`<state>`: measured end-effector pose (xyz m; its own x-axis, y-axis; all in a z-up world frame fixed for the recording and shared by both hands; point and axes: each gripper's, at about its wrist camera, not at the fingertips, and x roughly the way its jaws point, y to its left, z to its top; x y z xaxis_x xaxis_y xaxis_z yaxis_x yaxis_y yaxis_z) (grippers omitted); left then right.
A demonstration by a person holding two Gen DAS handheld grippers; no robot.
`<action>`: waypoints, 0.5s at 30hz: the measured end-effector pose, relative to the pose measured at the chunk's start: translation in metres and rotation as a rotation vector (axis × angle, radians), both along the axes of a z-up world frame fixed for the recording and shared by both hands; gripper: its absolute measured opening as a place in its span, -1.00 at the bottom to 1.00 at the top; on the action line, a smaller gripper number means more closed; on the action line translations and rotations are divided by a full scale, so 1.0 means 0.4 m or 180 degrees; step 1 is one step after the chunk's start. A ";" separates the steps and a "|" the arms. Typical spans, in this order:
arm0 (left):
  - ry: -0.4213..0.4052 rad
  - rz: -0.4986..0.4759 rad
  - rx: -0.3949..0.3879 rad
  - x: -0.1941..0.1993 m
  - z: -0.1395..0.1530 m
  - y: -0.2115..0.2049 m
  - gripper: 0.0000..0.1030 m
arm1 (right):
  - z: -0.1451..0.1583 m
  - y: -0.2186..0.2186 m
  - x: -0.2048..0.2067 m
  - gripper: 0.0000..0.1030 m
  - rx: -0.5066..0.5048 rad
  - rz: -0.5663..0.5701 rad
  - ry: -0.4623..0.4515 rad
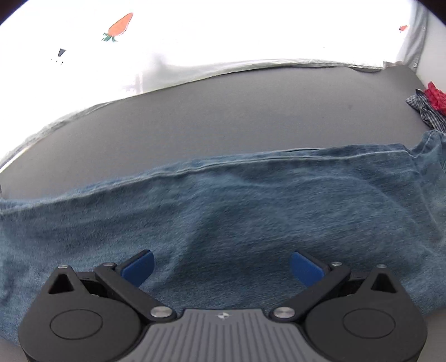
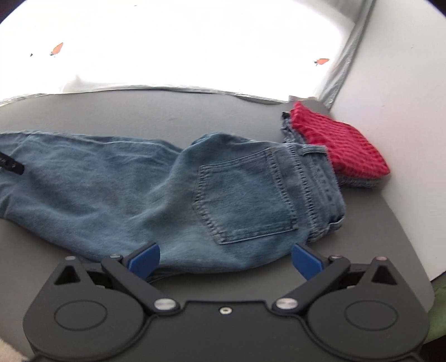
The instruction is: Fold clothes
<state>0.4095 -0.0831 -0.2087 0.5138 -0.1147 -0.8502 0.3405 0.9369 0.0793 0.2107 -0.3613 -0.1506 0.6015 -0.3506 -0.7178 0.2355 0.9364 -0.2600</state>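
A pair of blue jeans (image 2: 117, 192) lies folded lengthwise on the grey table (image 2: 167, 117), waistband and back pocket (image 2: 242, 200) at the right. In the left wrist view the jeans' leg (image 1: 223, 206) stretches across the frame. My left gripper (image 1: 221, 267) is open and empty, just above the leg. My right gripper (image 2: 225, 260) is open and empty at the near edge of the jeans' seat, below the pocket. A black tip of the left gripper (image 2: 11, 165) shows at the far left over the leg.
A folded red checked cloth (image 2: 340, 144) lies on a blue plaid garment (image 2: 290, 131) at the table's back right corner, touching the waistband; the red cloth also shows in the left wrist view (image 1: 434, 96). A white wall (image 2: 404, 139) stands right. A bright white curtain with carrot prints (image 1: 120, 26) hangs behind.
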 end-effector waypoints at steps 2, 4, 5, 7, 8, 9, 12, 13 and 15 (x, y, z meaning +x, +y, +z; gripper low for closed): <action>-0.0026 -0.0075 -0.0018 -0.001 0.008 -0.058 1.00 | -0.003 -0.043 0.025 0.93 -0.0214 -0.0121 -0.0013; -0.0033 -0.0112 -0.0043 0.002 0.008 -0.116 1.00 | -0.013 -0.073 0.055 0.67 -0.0348 -0.0122 -0.0074; -0.0002 -0.0084 -0.0042 0.008 0.001 -0.144 1.00 | -0.018 -0.097 0.072 0.57 -0.0415 -0.0170 -0.0165; 0.0090 0.0025 -0.0065 0.020 -0.021 -0.195 1.00 | -0.025 -0.133 0.115 0.24 -0.0279 -0.0193 -0.0258; 0.0138 0.0080 -0.0082 0.026 -0.034 -0.214 1.00 | -0.031 -0.145 0.138 0.13 -0.0148 -0.0127 -0.0290; 0.0175 0.0136 -0.0077 0.031 -0.048 -0.233 1.00 | -0.037 -0.158 0.161 0.01 -0.0012 -0.0054 -0.0321; 0.0178 0.0278 0.0082 0.043 -0.081 -0.274 1.00 | -0.085 -0.175 0.249 -0.05 0.0126 0.0248 -0.0320; 0.0177 0.0314 0.0062 0.047 -0.087 -0.275 1.00 | -0.105 -0.180 0.282 -0.14 0.0140 0.0358 -0.0286; 0.0249 0.0392 -0.0086 0.062 -0.091 -0.257 1.00 | -0.158 -0.218 0.354 -0.41 -0.0102 0.0210 -0.0154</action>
<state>0.4344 -0.1858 -0.2452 0.4576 -0.0782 -0.8857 0.2269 0.9734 0.0312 0.3522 -0.4486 -0.2138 0.6578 -0.3314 -0.6764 0.1865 0.9417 -0.2801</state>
